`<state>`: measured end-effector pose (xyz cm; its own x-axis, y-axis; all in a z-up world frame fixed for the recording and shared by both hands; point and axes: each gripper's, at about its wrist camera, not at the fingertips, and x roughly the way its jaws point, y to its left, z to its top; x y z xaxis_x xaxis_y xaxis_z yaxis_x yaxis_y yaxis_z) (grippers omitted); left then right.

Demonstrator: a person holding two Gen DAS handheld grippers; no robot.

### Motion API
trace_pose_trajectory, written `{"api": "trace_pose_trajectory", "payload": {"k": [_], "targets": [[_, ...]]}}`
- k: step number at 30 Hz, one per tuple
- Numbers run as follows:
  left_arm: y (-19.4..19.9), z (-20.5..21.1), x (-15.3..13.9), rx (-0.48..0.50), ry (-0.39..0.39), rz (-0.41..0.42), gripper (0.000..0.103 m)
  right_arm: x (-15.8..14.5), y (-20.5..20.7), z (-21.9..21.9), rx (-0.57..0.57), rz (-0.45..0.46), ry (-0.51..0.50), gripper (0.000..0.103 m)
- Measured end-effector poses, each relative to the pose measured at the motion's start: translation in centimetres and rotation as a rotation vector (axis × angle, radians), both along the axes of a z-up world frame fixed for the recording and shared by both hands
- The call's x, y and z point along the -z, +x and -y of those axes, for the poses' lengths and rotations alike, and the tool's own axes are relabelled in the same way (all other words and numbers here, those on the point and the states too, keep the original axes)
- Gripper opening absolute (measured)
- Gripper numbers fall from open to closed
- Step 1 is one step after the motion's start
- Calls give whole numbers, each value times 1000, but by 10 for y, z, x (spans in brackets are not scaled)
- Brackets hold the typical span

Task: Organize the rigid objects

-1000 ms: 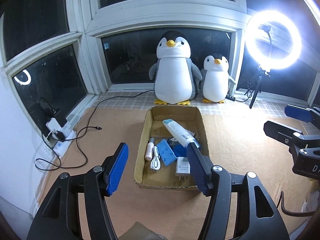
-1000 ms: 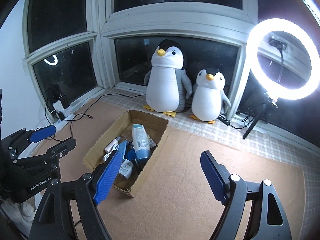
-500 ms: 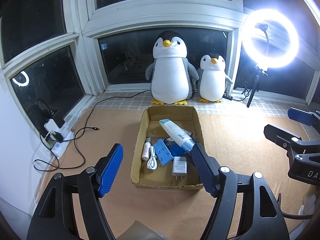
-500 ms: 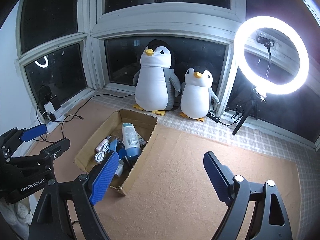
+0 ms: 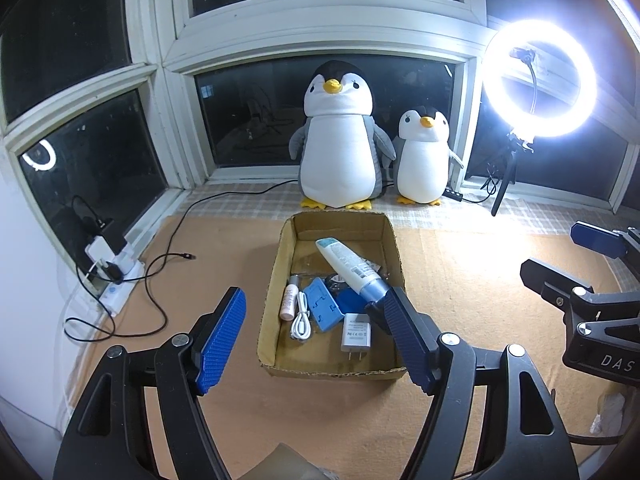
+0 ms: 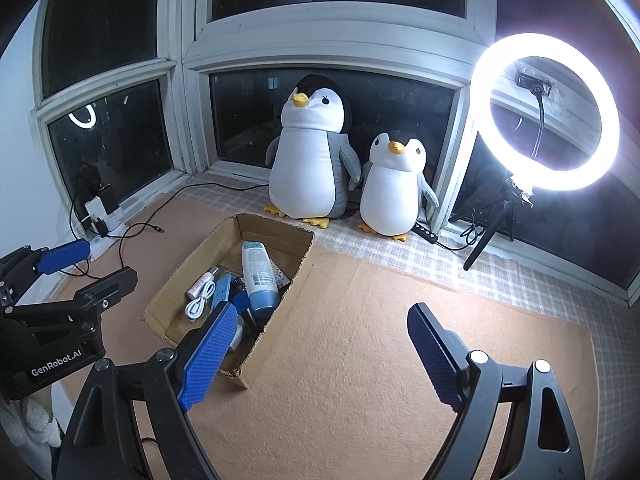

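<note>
Status: we read this as at or near the end. Every loose item we can see sits inside the cardboard box (image 5: 276,280), centre of the left wrist frame, on the tan mat.

Contents as seen in the left wrist view:
- white-and-blue tube (image 5: 349,268), lying diagonally across the box, cap end toward lower right, resting on top of other items
- small pink-white bottle (image 5: 289,298), against the left wall
- coiled white cable (image 5: 301,318), just beside the bottle
- light blue block (image 5: 322,307), mid box
- darker blue item (image 5: 349,303) under the tube's cap end; can't tell what it is
- white charger plug (image 5: 356,334), near the front wall

Our left gripper (image 5: 316,340) has its jaws spread wide with nothing between the pads; it hangs above the box's near edge. Our right gripper (image 6: 320,352), lower centre of the right wrist frame, is also wide and empty, over bare mat to the right of the box.

What's left: we see nothing on the mat outside the box apart from a black cable (image 5: 160,276) at left. Contents are piled rather than laid out, so if neat arrangement counts, tidying remains. Parts of the mat are hidden behind the grippers.
</note>
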<state>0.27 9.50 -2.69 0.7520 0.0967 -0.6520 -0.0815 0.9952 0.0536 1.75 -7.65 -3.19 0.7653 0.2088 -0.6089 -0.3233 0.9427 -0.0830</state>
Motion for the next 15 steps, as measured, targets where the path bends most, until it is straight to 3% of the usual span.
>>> {"api": "trace_pose_trajectory", "payload": {"k": [5,15], "targets": [[0,0,0,1,-2,2,77,2,1,1,2,-3,0,84],[1,0,1,5,-10,1,78,4,2,3,3,-5,-3,84]]}}
